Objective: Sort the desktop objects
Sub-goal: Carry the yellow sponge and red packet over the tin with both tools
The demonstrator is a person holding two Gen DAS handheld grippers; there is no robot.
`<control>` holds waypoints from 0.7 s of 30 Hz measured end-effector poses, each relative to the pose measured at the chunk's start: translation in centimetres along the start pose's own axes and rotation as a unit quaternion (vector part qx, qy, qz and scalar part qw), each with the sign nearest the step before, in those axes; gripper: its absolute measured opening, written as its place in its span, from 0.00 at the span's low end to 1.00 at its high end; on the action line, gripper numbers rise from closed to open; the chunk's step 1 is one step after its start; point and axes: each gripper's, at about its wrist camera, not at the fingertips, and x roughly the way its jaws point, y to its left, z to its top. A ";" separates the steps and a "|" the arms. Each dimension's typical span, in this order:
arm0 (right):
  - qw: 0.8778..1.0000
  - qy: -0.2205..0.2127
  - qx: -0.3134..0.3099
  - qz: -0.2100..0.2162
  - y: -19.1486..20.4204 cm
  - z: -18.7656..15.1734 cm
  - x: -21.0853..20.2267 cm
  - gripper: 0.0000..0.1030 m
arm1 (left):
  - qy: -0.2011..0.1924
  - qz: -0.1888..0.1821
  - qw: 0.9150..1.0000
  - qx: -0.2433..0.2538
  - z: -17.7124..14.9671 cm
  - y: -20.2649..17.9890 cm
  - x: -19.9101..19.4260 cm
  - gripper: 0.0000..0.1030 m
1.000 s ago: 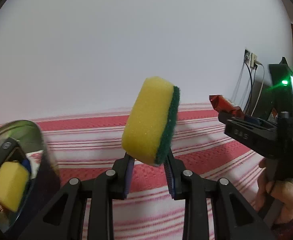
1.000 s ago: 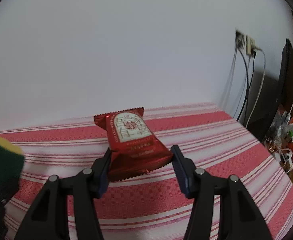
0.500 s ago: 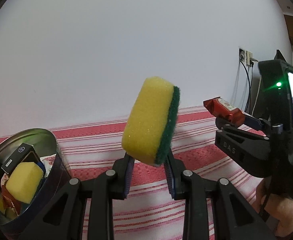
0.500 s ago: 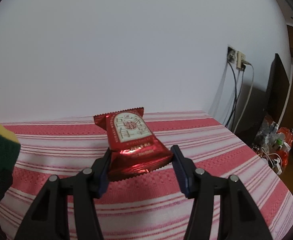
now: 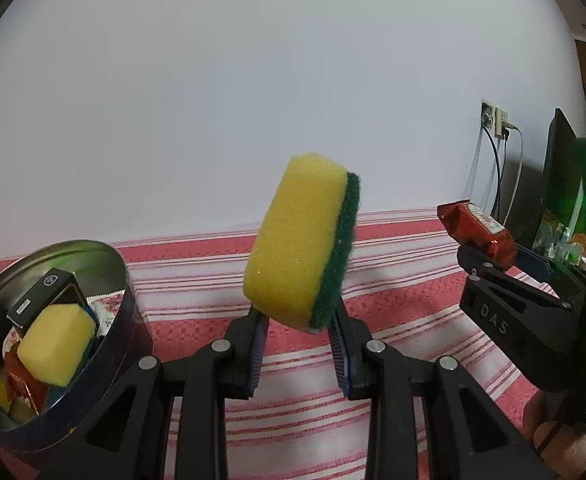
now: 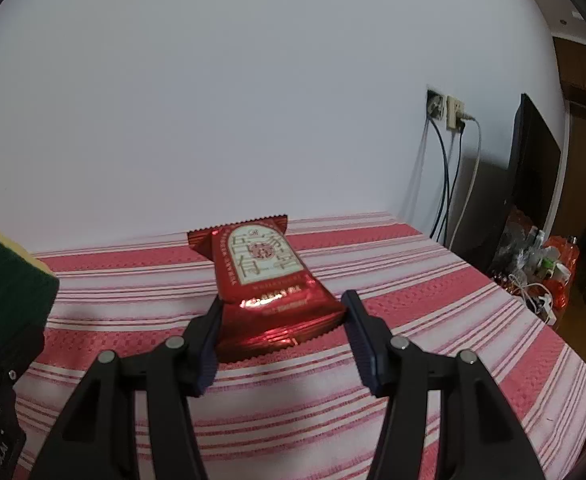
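Note:
My left gripper (image 5: pixel 298 322) is shut on a yellow sponge with a green scouring side (image 5: pixel 299 240) and holds it up above the red-and-white striped tablecloth (image 5: pixel 393 308). My right gripper (image 6: pixel 283 314) is shut on a red foil snack packet (image 6: pixel 269 276), also held above the cloth. The packet (image 5: pixel 479 236) and right gripper show at the right of the left wrist view. The sponge (image 6: pixel 5 276) shows at the left edge of the right wrist view. A round dark tin (image 5: pixel 105 344) stands at lower left, holding yellow sponges (image 5: pixel 55 344), a black box (image 5: pixel 45 298) and packets.
A white wall rises behind the table. Wall sockets with hanging cables (image 6: pixel 449 168) and a dark monitor (image 6: pixel 533 168) are at the right. Clutter (image 6: pixel 541 268) lies beyond the table's right edge.
Both grippers have tilted and shifted; the tin has come further into the left wrist view. The right gripper with the packet has moved further right in that view. Both grips are unchanged.

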 end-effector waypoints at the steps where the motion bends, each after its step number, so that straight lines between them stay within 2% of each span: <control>1: 1.000 -0.001 -0.001 0.000 0.1 -0.1 -0.2 0.54 | 0.001 0.000 1.000 -0.002 -0.1 0.0 -0.1 0.30; 21: 1.000 -0.022 0.005 -0.011 1.5 -1.3 -3.7 0.54 | 0.000 -0.007 1.000 -0.021 -3.0 2.0 -4.8 0.30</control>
